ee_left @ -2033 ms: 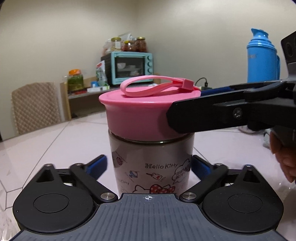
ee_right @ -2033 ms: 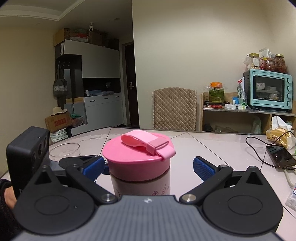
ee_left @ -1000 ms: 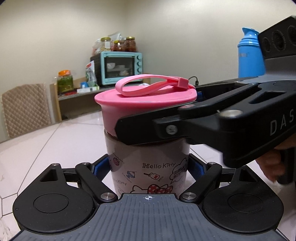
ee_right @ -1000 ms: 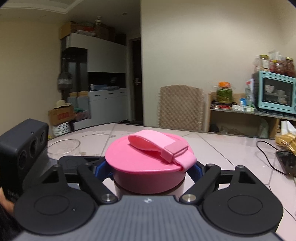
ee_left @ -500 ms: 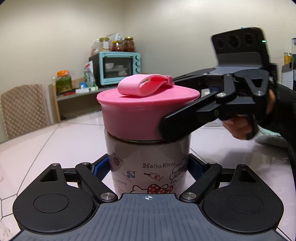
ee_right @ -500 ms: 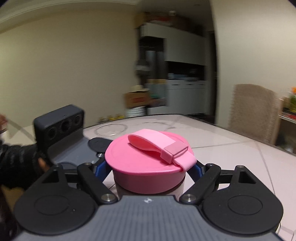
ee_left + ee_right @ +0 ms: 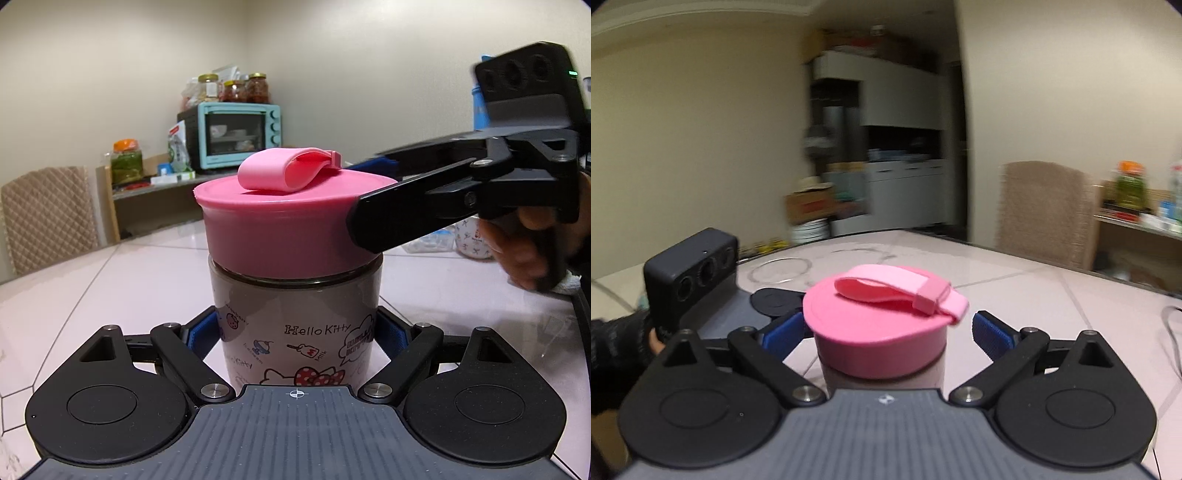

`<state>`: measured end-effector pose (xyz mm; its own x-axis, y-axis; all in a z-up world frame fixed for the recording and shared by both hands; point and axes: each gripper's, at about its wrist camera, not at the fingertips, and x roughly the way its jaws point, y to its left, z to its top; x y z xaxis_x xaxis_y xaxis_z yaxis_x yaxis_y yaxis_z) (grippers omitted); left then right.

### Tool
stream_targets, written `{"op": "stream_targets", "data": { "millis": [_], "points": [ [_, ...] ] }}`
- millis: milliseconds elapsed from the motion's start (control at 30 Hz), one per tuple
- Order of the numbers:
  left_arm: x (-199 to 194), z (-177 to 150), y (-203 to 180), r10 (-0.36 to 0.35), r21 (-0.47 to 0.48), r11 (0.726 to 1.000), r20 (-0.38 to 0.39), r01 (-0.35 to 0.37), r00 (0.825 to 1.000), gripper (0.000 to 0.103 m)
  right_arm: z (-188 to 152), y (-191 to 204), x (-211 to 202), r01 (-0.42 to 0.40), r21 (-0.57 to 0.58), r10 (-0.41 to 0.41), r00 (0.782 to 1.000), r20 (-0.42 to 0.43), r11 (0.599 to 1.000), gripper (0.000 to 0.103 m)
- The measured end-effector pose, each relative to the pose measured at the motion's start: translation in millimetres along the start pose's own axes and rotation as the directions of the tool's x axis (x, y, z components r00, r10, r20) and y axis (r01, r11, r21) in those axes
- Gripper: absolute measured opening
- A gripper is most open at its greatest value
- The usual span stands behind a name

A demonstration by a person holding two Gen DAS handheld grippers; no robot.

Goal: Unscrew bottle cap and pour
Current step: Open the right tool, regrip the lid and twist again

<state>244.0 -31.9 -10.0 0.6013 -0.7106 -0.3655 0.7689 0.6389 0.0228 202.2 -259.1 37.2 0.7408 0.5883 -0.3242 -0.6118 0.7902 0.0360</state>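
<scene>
The bottle (image 7: 295,325), a squat one printed with Hello Kitty drawings, stands upright on the pale tiled tabletop (image 7: 110,288), and the left gripper (image 7: 295,338) has it pinched low on the body, a blue pad pressed against each side. The pink cap (image 7: 280,229) still sits on the bottle's neck, level, with its pink carry strap (image 7: 291,171) folded over on top. The right gripper (image 7: 886,330) comes in from the right side of the left one, at cap height; its jaws are opening, the cap stands between them, and the blue pads (image 7: 991,334) stand clear of the cap's rim, with a plain gap on the right one. From the left gripper's side, one black finger (image 7: 406,218) of the right gripper lies alongside the near face of the cap. A person's hand (image 7: 524,254) grips the handle behind that gripper. Beyond the cap, farther along the tabletop from the right gripper, lies a clear glass dish (image 7: 781,267). Well behind the bottle, past the left gripper's reach, a teal toaster oven (image 7: 236,134) sits on a wooden shelf with jars on top, and a quilted chair (image 7: 48,218) stands at the tabletop's far edge.
</scene>
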Motion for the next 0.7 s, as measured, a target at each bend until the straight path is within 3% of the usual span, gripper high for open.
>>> {"op": "stream_targets", "data": {
  "millis": [333,700],
  "points": [
    [-3,-2,2,-0.004,0.003,1.0,-0.002,0.004,1.0,0.09,-14,45,16,0.215,0.074,-0.219,0.975,0.049,0.974,0.1],
    [-3,-2,2,-0.004,0.001,1.0,-0.005,0.004,1.0,0.09,-16,54,33,0.285,0.113,-0.293,0.954,0.06,0.952,0.096]
  ]
}}
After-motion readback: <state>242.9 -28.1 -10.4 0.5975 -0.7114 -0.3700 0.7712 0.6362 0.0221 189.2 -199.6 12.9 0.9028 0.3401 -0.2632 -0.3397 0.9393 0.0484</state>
